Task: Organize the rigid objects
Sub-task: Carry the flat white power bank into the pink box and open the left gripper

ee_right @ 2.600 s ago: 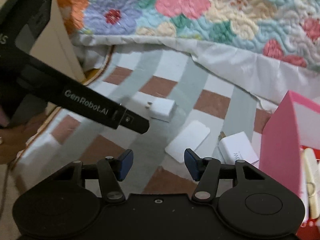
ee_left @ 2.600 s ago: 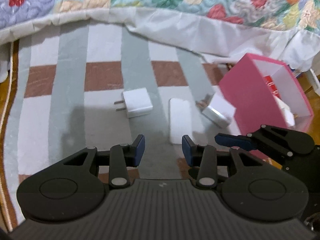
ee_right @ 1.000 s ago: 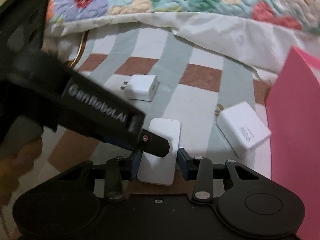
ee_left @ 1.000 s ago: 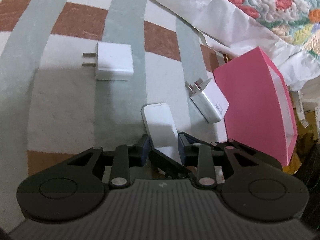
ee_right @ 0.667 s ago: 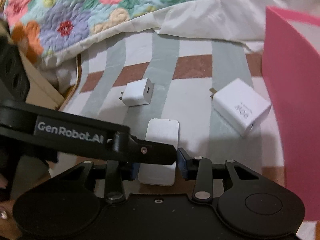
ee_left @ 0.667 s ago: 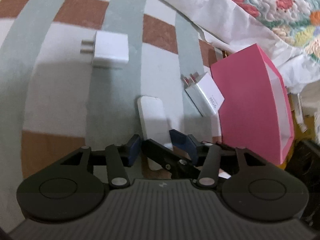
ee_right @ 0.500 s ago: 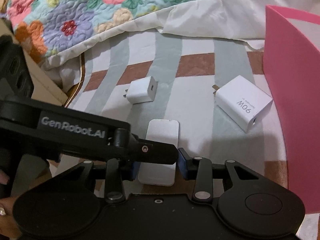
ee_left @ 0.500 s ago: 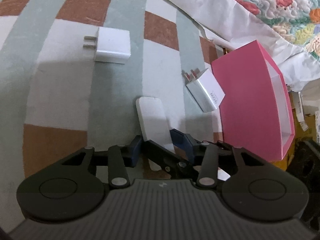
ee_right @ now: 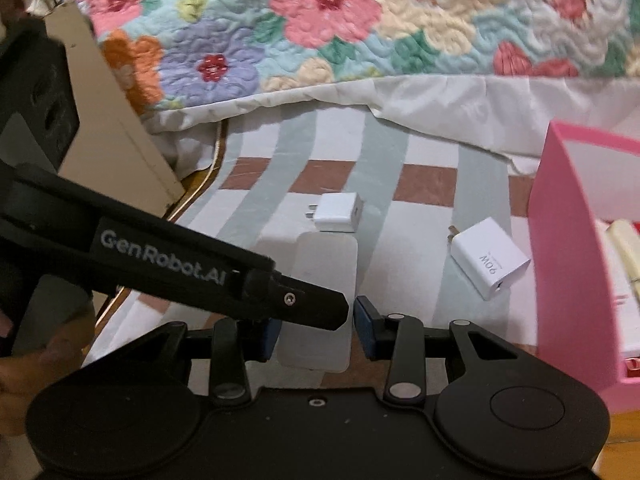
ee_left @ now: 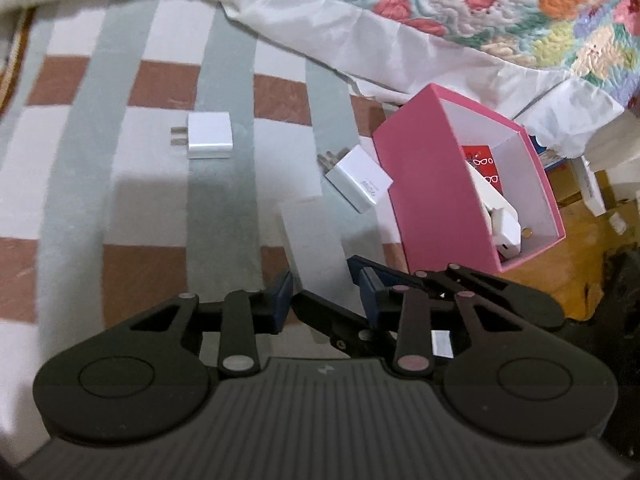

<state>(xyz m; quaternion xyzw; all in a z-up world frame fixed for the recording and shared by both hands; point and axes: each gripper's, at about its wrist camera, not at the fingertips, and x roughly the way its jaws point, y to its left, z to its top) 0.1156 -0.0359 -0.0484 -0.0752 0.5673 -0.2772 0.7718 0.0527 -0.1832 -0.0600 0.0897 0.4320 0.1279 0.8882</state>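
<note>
Flat white slab (ee_left: 312,240) now off rug (ee_left: 120,208), which it lay on half a second ago; carry to pink box (ee_left: 424,200) likely next; right claw (ee_right: 316,320) narrow, clamped on slab's edges; left claw (ee_left: 324,296) closing, slab between jaws, contact unclear.

Left view alone shows box's contents; right view alone shows the larger charger's (ee_right: 490,258) label and the slab hanging clear of the small charger (ee_right: 338,213).

Checked rug (ee_left: 160,208) in pale grey-green, white and rust brown. Quilt (ee_right: 320,20) flowered in pink, lilac, cream, orange and teal. Pink box (ee_left: 432,184), white inside. White small charger (ee_left: 210,135), larger charger (ee_left: 358,185) and flat slab (ee_right: 320,300). Black grippers, blue pads (ee_right: 366,322).
</note>
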